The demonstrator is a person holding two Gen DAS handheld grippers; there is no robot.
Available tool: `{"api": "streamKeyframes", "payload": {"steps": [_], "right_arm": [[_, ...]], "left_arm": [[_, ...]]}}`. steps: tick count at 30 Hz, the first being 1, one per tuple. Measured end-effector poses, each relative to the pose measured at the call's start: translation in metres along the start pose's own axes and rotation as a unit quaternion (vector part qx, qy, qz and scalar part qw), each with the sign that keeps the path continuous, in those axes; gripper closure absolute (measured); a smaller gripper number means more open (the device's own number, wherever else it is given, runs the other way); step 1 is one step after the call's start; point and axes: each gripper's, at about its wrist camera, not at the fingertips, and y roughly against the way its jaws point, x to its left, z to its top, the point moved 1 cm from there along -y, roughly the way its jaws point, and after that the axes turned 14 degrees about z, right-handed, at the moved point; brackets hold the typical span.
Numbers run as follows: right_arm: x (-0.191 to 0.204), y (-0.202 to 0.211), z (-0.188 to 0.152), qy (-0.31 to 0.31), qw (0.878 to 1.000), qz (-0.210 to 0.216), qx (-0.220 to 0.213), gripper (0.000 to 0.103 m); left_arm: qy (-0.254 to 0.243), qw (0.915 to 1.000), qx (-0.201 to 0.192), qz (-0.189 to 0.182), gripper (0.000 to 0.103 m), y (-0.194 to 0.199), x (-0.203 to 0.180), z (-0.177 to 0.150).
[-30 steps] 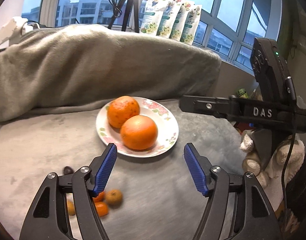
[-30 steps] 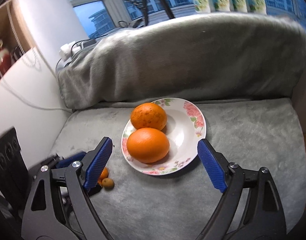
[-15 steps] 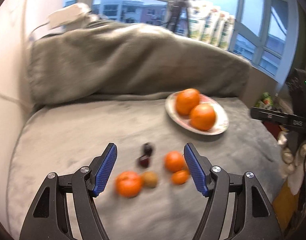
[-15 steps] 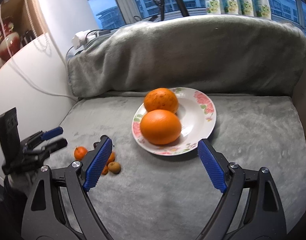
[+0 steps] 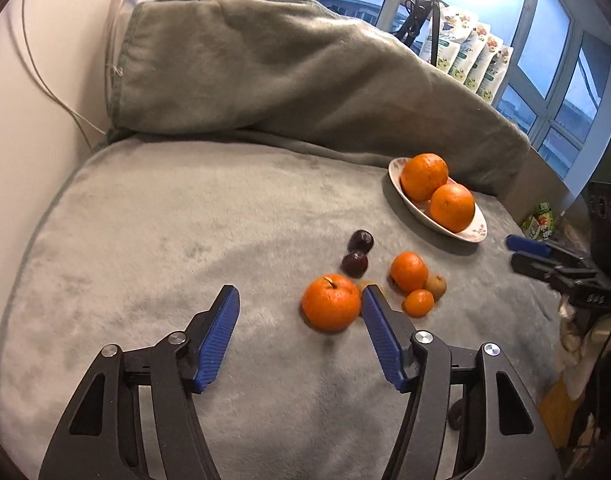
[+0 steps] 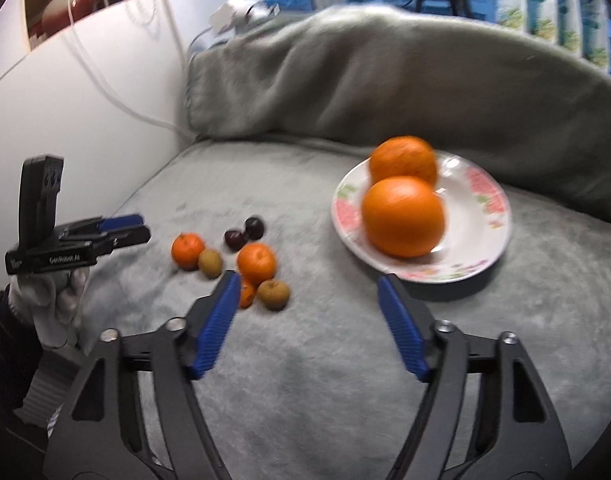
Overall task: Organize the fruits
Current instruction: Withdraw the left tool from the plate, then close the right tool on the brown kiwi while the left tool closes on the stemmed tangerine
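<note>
A floral plate (image 5: 471, 233) (image 6: 487, 240) holds two large oranges (image 5: 451, 207) (image 6: 403, 216). Loose fruit lies on the grey blanket: a mandarin with a stem (image 5: 331, 302) (image 6: 187, 250), a second mandarin (image 5: 408, 271) (image 6: 256, 263), a tiny one (image 5: 418, 302), two dark plums (image 5: 355, 254) (image 6: 243, 234) and brown kiwis (image 5: 437, 285) (image 6: 272, 294). My left gripper (image 5: 299, 334) is open and empty, just short of the stemmed mandarin. My right gripper (image 6: 309, 320) is open and empty, between the loose fruit and the plate.
A grey blanket (image 5: 185, 220) covers the seat and a raised back (image 5: 285, 68). A white wall (image 5: 29, 92) with cables is at the left. Pouches (image 5: 471, 60) stand on the window sill. The seat edge drops off at the right (image 5: 545, 312).
My left gripper swung left from the plate to the loose fruit and now faces the stemmed mandarin. My right gripper turned left and lower, bringing the loose fruit into view.
</note>
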Motion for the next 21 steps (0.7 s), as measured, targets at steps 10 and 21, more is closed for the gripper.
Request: {"api": "streamKeyframes", "payload": {"steps": [10, 21], "right_arm": [[-0.007, -0.039, -0.005, -0.013, 0.998, 0.038, 0.052, 0.054], [-0.009, -0.067, -0.006, -0.015, 0.995, 0.061, 0.080, 0.061]], "left_arm": [[-0.010, 0.9995, 0.019, -0.023, 0.047, -0.011, -0.011, -0.006], [-0.007, 0.9987, 0.037, -0.036, 0.048, -0.021, -0.013, -0.008]]}}
